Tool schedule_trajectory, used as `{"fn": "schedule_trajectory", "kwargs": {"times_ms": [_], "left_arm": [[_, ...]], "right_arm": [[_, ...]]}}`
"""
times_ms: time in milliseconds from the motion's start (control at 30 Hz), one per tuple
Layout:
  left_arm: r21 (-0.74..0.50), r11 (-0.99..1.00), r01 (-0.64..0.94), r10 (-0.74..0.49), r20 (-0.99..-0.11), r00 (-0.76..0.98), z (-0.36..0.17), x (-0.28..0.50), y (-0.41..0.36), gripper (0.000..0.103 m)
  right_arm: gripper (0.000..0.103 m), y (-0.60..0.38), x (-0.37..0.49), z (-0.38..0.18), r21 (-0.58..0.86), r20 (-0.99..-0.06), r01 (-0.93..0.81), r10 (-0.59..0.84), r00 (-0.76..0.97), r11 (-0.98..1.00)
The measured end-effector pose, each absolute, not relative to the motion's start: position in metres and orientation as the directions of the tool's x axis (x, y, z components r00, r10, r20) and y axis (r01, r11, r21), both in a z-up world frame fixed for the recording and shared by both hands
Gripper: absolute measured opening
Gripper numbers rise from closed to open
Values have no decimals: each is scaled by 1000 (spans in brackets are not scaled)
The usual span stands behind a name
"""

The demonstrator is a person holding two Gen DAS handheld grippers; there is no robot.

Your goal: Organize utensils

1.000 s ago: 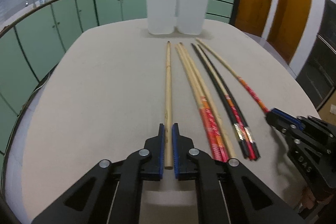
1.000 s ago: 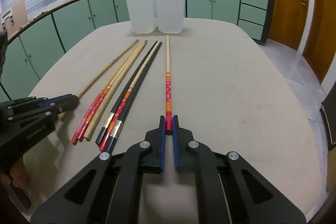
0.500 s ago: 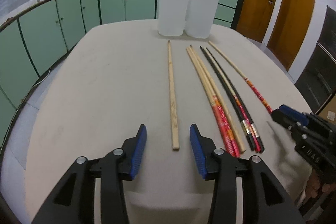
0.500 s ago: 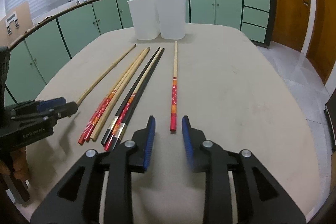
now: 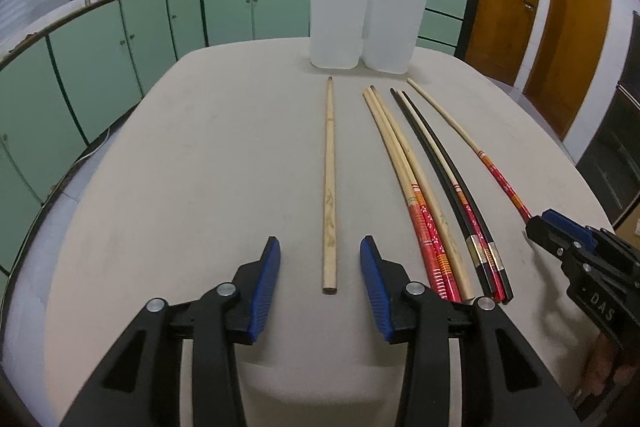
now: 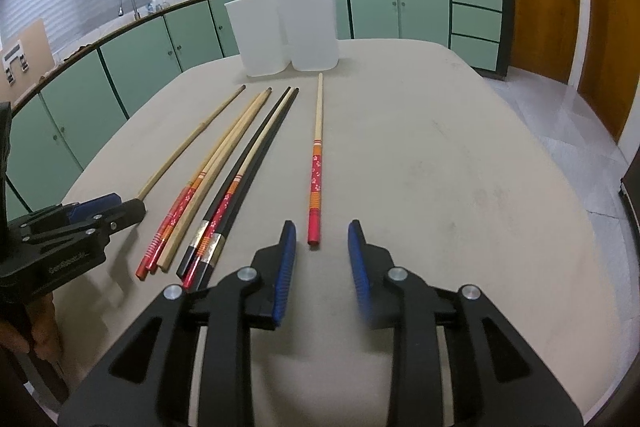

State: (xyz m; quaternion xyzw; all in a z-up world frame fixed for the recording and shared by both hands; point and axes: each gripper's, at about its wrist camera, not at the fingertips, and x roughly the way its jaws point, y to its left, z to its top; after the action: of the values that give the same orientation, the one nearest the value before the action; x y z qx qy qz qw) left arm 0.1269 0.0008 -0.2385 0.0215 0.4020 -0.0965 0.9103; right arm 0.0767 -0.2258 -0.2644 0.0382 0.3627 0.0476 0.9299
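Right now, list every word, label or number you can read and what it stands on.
"DAS": embossed on the black body of the right gripper, seen from the left wrist.
White lettering on the left gripper body: too blurred to read.
Brown marks printed on the plain wooden chopstick: not legible.

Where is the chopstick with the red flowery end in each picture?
Left wrist view: red-ended chopstick lies far right, rightmost on the table, its end by the other gripper.
Right wrist view: red-ended chopstick lies in the middle, straight ahead.
Shared landmark: two white containers at the far end.
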Motion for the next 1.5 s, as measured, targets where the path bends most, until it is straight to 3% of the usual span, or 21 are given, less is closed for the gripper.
{"fn": "schedule_trajectory", "kwargs": {"times_ms": [167, 233, 567, 1000, 1500], "left_arm": [[-19, 983, 185, -141, -725, 675, -240, 125, -3, 37], [-24, 984, 177, -139, -723, 677, -240, 126, -2, 28], [-8, 986, 165, -120, -720, 684, -241, 129, -10, 8], [-23, 985, 173, -139, -702, 698, -208, 125, -3, 7], [-25, 977, 211, -194, -509, 839, -96, 135, 5, 7]], "right_arm": [[24, -225, 76, -265, 93, -666, -55, 104, 738, 994], [21, -224, 75, -265, 86, -666, -57, 100, 739, 995], [5, -218, 78, -265, 42, -664, -60, 73, 744, 997], [5, -219, 74, -218, 19, -586, -110, 101, 804, 994], [5, -240, 97, -110, 95, -450, -181, 204, 869, 979]]}}
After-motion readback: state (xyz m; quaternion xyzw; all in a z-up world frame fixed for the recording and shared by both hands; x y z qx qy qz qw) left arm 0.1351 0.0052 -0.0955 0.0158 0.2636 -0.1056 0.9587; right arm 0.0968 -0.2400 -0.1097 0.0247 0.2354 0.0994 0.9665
